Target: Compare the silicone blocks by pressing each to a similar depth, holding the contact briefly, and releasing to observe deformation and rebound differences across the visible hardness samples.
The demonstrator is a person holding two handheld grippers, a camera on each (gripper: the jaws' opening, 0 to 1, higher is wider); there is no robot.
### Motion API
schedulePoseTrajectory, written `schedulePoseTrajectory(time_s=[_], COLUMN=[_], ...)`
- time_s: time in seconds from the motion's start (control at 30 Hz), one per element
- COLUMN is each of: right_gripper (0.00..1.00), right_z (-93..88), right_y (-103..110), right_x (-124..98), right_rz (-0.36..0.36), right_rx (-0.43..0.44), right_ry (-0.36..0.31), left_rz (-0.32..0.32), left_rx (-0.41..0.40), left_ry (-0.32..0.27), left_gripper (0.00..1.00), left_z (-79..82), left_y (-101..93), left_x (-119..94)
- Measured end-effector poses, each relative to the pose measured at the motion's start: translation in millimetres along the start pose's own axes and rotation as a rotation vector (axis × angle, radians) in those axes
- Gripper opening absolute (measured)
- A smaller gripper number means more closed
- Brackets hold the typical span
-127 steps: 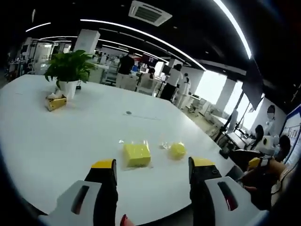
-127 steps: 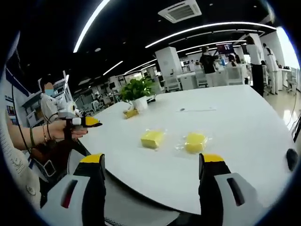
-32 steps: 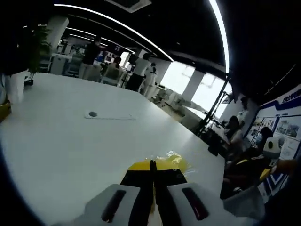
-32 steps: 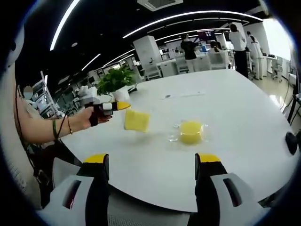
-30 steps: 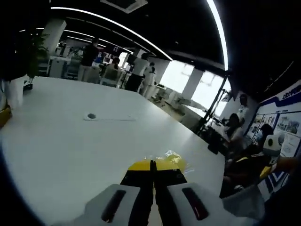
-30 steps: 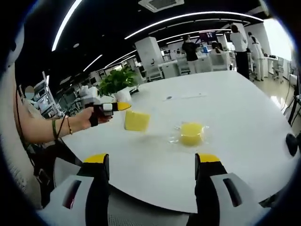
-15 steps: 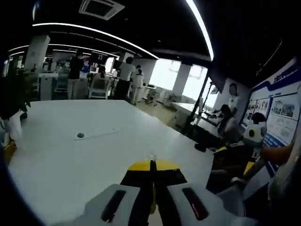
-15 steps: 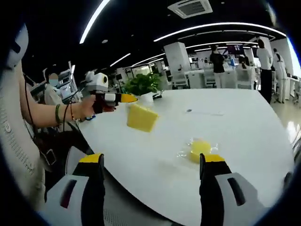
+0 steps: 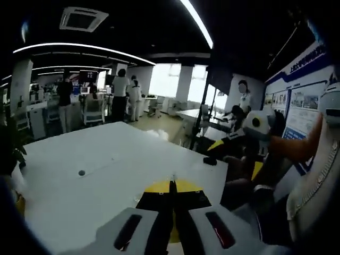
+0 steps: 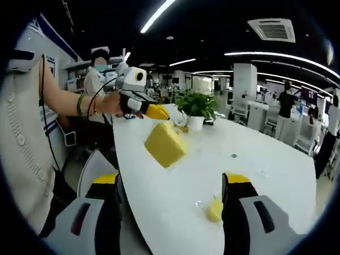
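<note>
Above the table, left gripper clamps the square block (bagged); right gripper gapes empty.

The white table is showing a smooth, faintly glossy top. The yellow block is looking matt and soft in clear, shiny wrap; the left gripper is wearing glossy yellow plastic tips.

Open office: white table, ceiling light strips, bright windows, perhaps desks behind.
</note>
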State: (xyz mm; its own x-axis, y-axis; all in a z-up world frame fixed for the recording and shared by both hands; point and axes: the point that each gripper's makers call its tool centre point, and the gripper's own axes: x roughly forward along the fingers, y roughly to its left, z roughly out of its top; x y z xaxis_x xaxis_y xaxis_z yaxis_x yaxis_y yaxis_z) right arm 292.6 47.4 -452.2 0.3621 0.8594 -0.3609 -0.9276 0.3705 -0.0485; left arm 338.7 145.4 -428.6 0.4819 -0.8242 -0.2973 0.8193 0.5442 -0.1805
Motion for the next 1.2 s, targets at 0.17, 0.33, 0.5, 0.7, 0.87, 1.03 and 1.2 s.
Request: schedulePoseTrajectory(time_s=[0.17, 0.33, 0.5, 0.7, 0.87, 1.03, 1.2], right_gripper=[0.73, 0.73, 0.68, 0.63, 0.54, 0.42, 0.34], right_z=[18.9, 19.4, 4.3, -0.8, -8.1, -14.2, -13.2], right_y=[-4, -5, -8, -6, 0, 3, 4], right_x=[21, 55, 87, 118, 130, 134, 132], right_rz=[0.08, 0.199, 0.279, 0.339, 0.394, 0.43, 0.435], right_rx=[-0.086, -0.161, -0.195, -0.186, -0.174, -0.168, -0.181], right_ry=[0.03, 0.116, 0.236, 0.288, 0.332, 0.368, 0.36], left_rz=[-0.018, -0.046, -0.088, -0.139, -0.164, -0.185, -0.197], left_rx=[0.045, 0.072, 0.075, 0.104, 0.117, 0.131, 0.143], left_ry=[0.03, 0.049, 0.039, 0.047, 0.044, 0.03, 0.034], left_gripper=[0.0, 0.0, 0.0, 0.0, 0.0, 0.0, 0.0], left_z=[-2.1, -0.3, 7.4, 9.1, 11.0, 14.4, 11.5], left_y=[-2.9, -16.1, -31.5, -39.0, -29.6, -24.7, -18.7], left_x=[-1, 9, 22, 30, 27, 23, 19])
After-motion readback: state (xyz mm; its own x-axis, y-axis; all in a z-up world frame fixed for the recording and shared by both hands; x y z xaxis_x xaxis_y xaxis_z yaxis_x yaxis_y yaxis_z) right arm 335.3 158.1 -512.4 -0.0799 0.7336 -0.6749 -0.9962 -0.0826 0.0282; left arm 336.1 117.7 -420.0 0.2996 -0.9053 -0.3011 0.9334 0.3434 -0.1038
